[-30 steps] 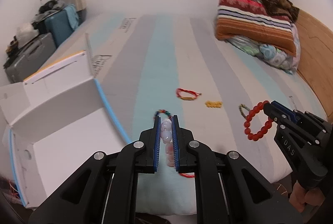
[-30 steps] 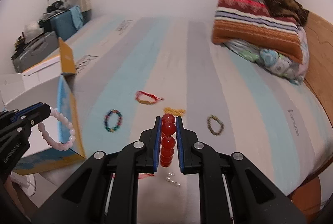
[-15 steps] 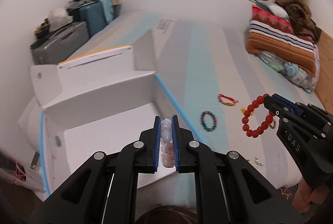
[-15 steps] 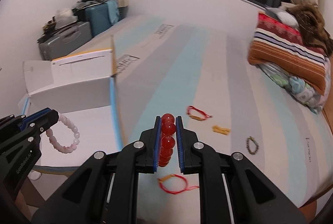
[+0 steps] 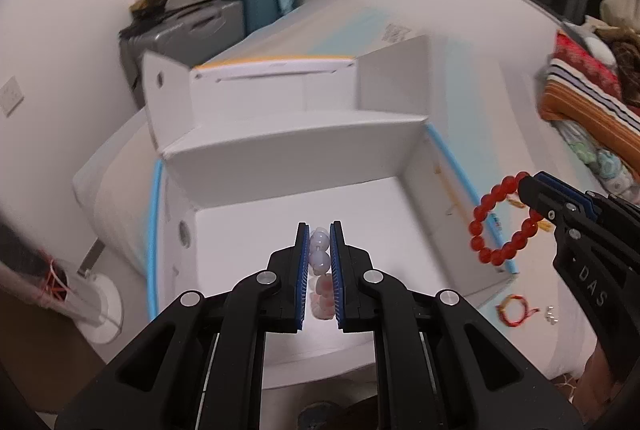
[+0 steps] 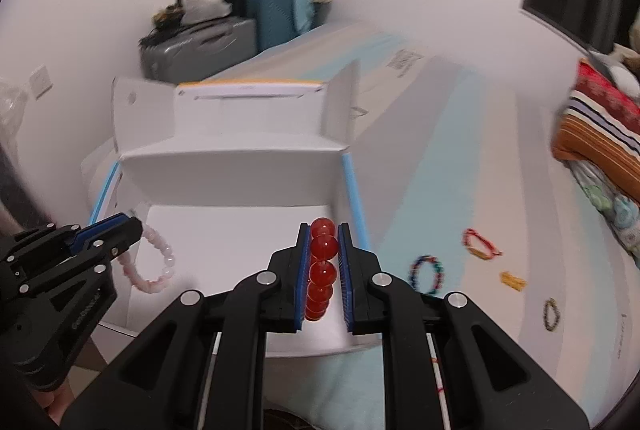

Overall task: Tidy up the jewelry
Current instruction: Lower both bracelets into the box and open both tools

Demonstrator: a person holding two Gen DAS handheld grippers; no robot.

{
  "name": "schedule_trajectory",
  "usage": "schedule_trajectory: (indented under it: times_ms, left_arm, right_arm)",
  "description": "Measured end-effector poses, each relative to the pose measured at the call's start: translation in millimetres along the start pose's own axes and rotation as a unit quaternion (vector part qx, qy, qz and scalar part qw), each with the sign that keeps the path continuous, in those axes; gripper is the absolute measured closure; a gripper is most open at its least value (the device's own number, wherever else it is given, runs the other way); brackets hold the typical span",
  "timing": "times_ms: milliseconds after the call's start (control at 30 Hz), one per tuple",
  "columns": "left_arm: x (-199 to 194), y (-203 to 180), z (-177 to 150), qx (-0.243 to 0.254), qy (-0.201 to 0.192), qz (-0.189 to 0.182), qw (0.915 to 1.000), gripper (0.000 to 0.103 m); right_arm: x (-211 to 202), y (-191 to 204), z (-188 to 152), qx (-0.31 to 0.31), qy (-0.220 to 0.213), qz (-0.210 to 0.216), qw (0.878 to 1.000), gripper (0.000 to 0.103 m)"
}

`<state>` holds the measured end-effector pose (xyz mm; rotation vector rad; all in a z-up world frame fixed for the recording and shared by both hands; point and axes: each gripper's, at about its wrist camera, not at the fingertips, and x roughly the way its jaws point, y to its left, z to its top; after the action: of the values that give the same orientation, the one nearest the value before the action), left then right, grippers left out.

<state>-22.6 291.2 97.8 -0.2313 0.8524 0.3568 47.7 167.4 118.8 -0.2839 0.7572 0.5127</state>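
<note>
Glossy red beads form the round bracelet pinched in our right gripper; milky pink beads sit clamped in our left gripper. Both now hang over the white cardboard box, no longer above the striped bed.

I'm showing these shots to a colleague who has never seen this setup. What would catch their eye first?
Most striking is the red bead bracelet pinched in the right gripper, hanging as a bright ring at the open white box's right wall. Next, the pale pink bead bracelet clamped in the left gripper, held over the box's bare white floor. Behind, several small bracelets lie scattered on the striped bed.
</note>
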Motion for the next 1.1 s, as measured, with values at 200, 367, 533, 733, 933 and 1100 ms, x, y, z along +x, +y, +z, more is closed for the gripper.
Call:
schedule_trajectory:
  times_ms: [200,367,533,733,933,1100]
  left_arm:
    - [26.2,23.6,-7.7,-0.016,0.025,0.015,0.9994,0.093]
    - [48.5,36.1,-15.0,-0.025,0.043,0.02,0.9985,0.093]
    - [73.7,47.9,-23.3,-0.033,0.064,0.021,0.9971,0.093]
    - [93.5,54.4,-30.8,-0.039,0.084,0.035,0.9951,0.093]
    - [97.3,55.5,-34.8,-0.038,0.09,0.048,0.9941,0.093]
    - [96.7,56.6,-35.1,-0.038,0.095,0.059,0.993,0.092]
  right_arm:
    - [40.9,36.5,-1.1,-0.03,0.025,0.032,0.999,0.09]
    - [76.4,52.3,-10.8,-0.035,0.054,0.049,0.997,0.09]
    - [107.5,56.1,-22.6,-0.032,0.086,0.056,0.994,0.09]
    - [136.0,54.0,-33.4,-0.023,0.116,0.048,0.992,0.09]
    - [144.5,53.7,-35.7,-0.012,0.135,0.048,0.99,0.09]
    - [144.8,54.2,-35.7,-0.014,0.141,0.048,0.989,0.089]
